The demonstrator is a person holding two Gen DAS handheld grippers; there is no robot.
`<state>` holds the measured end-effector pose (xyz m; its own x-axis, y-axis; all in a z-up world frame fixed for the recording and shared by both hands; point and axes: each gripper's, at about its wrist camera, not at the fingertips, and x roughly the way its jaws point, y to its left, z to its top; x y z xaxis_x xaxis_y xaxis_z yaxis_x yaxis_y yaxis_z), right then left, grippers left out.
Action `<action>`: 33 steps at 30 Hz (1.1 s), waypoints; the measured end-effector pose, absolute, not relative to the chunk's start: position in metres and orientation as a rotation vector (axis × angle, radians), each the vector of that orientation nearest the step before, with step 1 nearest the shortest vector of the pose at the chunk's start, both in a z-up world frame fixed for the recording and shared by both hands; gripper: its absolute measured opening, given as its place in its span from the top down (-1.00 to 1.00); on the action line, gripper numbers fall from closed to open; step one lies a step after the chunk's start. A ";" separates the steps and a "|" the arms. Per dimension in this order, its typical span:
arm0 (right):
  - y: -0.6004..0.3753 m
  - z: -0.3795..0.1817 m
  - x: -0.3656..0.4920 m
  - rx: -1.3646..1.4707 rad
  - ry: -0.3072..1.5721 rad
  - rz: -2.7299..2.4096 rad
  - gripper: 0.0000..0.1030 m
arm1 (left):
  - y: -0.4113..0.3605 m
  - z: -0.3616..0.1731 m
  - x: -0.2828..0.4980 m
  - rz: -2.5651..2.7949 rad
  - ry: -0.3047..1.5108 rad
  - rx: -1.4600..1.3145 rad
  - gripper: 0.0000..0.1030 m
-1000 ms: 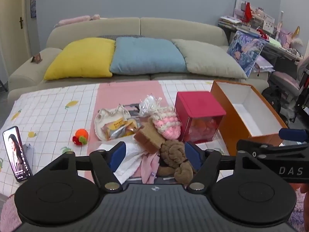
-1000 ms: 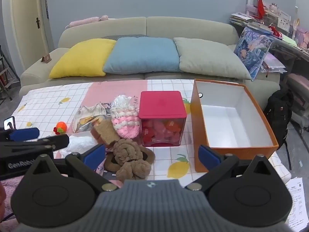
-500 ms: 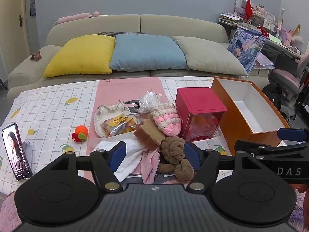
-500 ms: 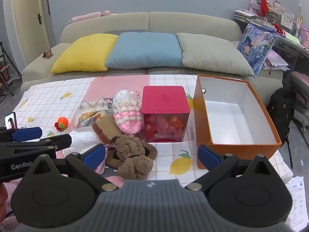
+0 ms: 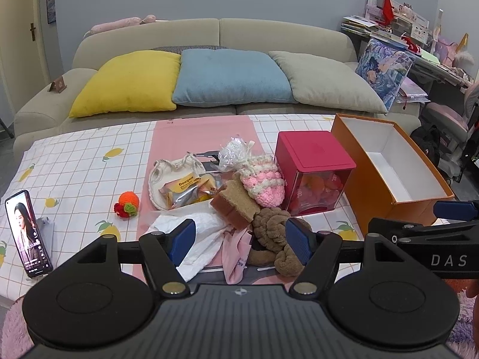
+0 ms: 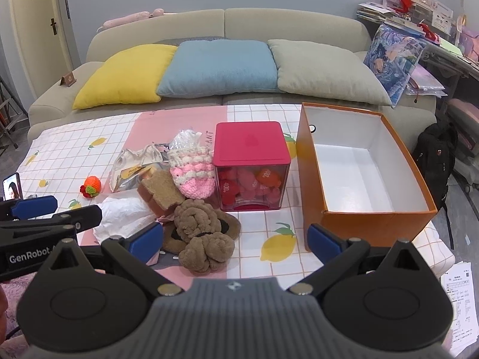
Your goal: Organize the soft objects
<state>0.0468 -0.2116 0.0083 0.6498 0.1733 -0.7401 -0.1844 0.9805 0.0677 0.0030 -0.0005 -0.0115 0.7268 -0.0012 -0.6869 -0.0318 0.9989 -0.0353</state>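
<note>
A pile of soft things lies mid-table: a brown plush knot (image 5: 274, 236) (image 6: 199, 227), a pink-and-white crochet pouch (image 5: 263, 184) (image 6: 191, 172), a brown sponge block (image 5: 236, 202) (image 6: 161, 194), white crumpled cloth (image 5: 199, 240) (image 6: 124, 214), a pink cloth (image 5: 236, 246), and a cream drawstring bag with snack packets (image 5: 179, 185) (image 6: 134, 167). An orange crochet ball (image 5: 128, 202) (image 6: 91, 185) lies apart on the left. My left gripper (image 5: 239, 240) is open and empty, just short of the pile. My right gripper (image 6: 236, 240) is open and empty, right of the plush.
An open, empty orange box (image 5: 389, 161) (image 6: 362, 167) stands at the right. A red-lidded clear box (image 5: 312, 167) (image 6: 250, 164) of red items stands beside the pile. A phone (image 5: 28, 233) (image 6: 12, 187) is propped at the left edge. A sofa with cushions (image 5: 227, 80) lies behind.
Both grippers have risen and tilted down a little, so the table shows from higher. Nothing on the table has moved and both grippers stay open.
</note>
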 end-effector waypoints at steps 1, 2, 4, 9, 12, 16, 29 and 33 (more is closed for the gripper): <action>-0.212 0.008 0.047 -0.016 0.841 0.202 -0.94 | 0.000 -0.012 0.003 0.016 0.757 -0.045 -0.57; -0.212 0.008 0.048 -0.017 0.844 0.201 -0.94 | -0.001 -0.012 0.003 0.017 0.757 -0.045 -0.57; -0.212 0.008 0.048 -0.016 0.848 0.200 -0.94 | -0.001 -0.012 0.003 0.017 0.757 -0.044 -0.57; -0.212 0.007 0.049 -0.019 0.853 0.192 -0.94 | -0.001 -0.012 0.003 0.018 0.758 -0.045 -0.57; -0.212 0.006 0.049 -0.017 0.857 0.193 -0.94 | -0.001 -0.012 0.003 0.018 0.758 -0.043 -0.57; -0.212 0.006 0.050 -0.015 0.862 0.189 -0.94 | -0.001 -0.012 0.003 0.017 0.758 -0.042 -0.57; -0.212 0.003 0.050 -0.009 0.877 0.183 -0.94 | -0.001 -0.012 0.003 0.017 0.758 -0.042 -0.57; -0.213 0.003 0.050 -0.011 0.876 0.183 -0.94 | -0.001 -0.012 0.003 0.017 0.758 -0.042 -0.57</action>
<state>0.0504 -0.2127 0.0032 0.6255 0.1554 -0.7646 -0.1640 0.9843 0.0659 0.0026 -0.0012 -0.0122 0.7259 0.0006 -0.6878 -0.0309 0.9990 -0.0318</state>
